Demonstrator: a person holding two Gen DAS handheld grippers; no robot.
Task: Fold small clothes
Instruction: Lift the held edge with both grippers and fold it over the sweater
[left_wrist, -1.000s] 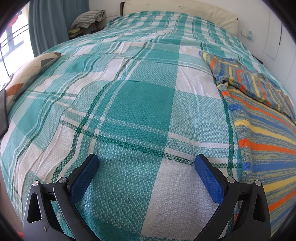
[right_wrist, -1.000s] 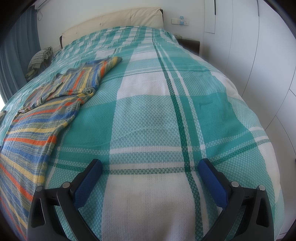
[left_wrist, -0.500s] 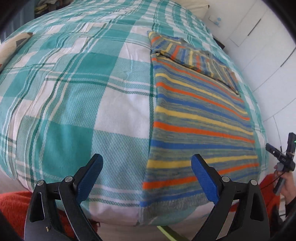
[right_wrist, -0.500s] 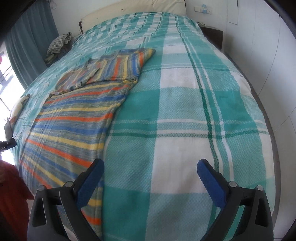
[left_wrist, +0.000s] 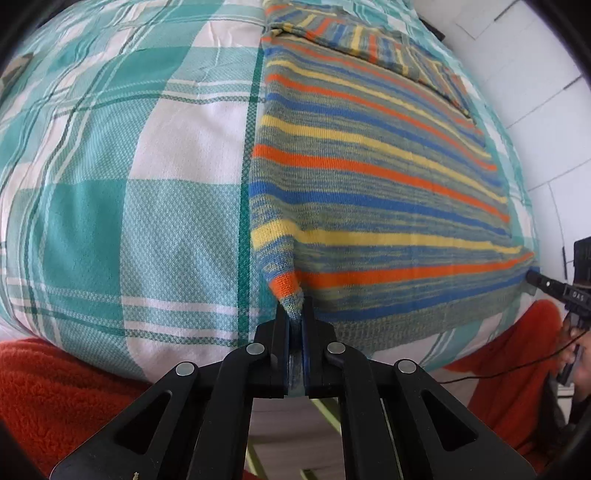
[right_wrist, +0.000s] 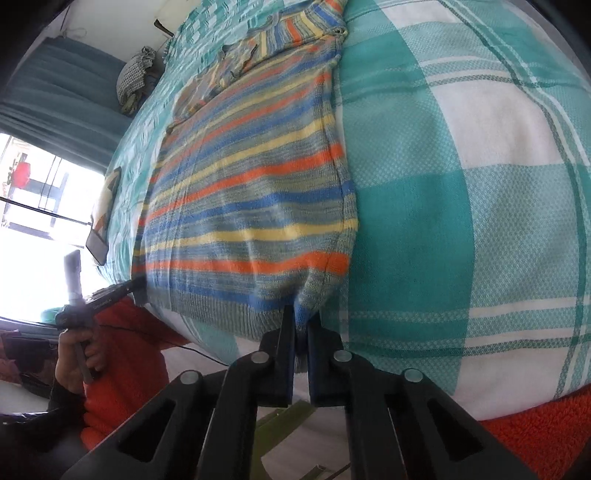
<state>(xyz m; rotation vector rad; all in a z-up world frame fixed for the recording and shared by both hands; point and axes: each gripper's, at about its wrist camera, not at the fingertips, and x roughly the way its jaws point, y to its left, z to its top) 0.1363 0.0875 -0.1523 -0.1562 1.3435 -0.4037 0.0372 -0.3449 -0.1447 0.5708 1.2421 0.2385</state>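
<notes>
Left wrist view: the left gripper (left_wrist: 294, 325), wide open over bare bedding half a second earlier, is now clamped on the near left hem corner of the striped orange, blue and yellow knitted sweater (left_wrist: 369, 177), a peak of knit being drawn up between the closed jaws. In the right wrist view the right gripper (right_wrist: 301, 325), likewise open half a second ago, is pinched shut on the opposite hem corner of the same sweater (right_wrist: 243, 192), and it is seen at that corner from the left camera too (left_wrist: 535, 278). The sweater is spread flat on the teal and white checked bedspread (left_wrist: 129, 184), its hem at the bed's near edge and its sleeves folded across the far end. With both lower corners now secured, the approach is judged complete; the hem is presumably ready to be lifted and carried toward the sleeves for the first fold.
</notes>
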